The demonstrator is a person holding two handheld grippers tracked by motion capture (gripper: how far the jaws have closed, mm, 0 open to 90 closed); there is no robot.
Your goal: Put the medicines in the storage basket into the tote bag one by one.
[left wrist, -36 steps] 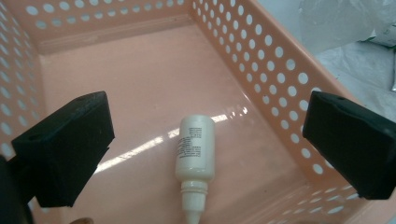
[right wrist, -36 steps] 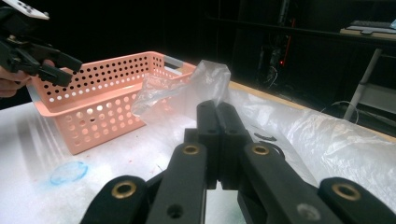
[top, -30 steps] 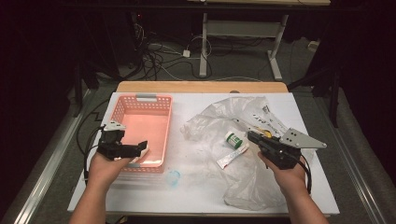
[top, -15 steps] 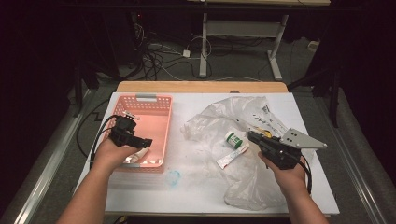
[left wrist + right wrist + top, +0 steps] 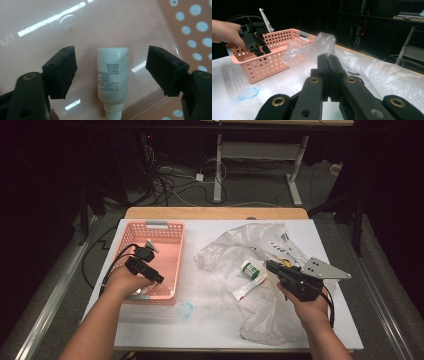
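My left gripper [image 5: 111,72] jaws closing in, small white plastic bottle [image 5: 113,75] lies untouched between them; right gripper [image 5: 328,67] clamped empty

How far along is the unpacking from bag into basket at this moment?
Done: one white bottle lies in the pink basket. In hand: the left gripper straddles it, jaws just closing, pads not touching. Left: the green-capped jar and tube lie by the plastic bag; the right gripper is shut.
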